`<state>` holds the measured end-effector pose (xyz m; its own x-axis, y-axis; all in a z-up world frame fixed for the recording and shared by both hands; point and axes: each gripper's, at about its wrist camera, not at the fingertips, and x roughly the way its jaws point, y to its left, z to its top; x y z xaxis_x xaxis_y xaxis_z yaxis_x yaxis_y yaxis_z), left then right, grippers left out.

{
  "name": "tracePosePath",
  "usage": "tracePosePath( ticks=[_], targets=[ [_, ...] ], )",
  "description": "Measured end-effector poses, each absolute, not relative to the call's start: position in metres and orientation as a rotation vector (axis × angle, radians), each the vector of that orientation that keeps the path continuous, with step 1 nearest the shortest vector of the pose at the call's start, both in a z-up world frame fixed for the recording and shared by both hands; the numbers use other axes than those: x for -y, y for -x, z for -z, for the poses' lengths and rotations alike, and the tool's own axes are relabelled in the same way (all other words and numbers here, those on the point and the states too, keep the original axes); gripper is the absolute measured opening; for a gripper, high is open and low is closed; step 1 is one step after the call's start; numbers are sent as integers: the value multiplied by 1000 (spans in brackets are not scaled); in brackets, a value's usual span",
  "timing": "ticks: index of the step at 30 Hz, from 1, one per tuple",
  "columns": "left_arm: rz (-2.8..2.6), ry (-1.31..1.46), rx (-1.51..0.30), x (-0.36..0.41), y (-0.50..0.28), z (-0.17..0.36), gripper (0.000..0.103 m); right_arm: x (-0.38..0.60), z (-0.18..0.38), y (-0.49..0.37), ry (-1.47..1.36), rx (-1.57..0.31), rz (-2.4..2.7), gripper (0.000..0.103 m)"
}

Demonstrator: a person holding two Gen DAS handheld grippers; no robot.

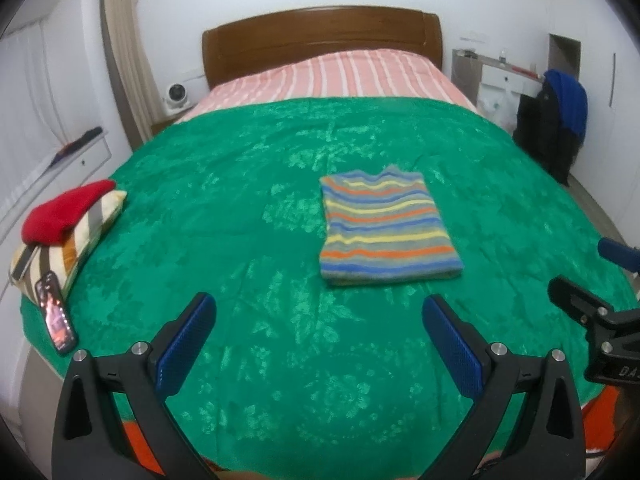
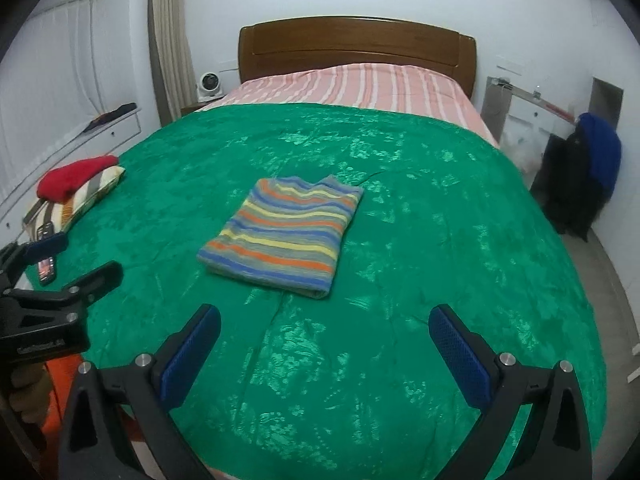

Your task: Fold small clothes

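From the left wrist view, the left hand-held gripper hangs spread wide and empty above the bed's foot edge, and the striped garment lies as a neat rectangle toward the middle (apparently folded already).

From the right wrist view, the right hand-held gripper is likewise released, clear of the cloth, presumably to leave the fold undisturbed.
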<state>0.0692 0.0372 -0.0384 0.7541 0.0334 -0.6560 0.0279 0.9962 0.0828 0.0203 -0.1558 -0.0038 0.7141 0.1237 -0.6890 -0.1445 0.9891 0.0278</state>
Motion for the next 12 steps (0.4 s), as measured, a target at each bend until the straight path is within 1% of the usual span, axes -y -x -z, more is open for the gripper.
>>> tracePosePath(
  ticks=[12],
  targets=[
    [19, -111, -671, -24, -65, 36, 103, 167, 13, -20, -18, -769, -141, 103]
  ],
)
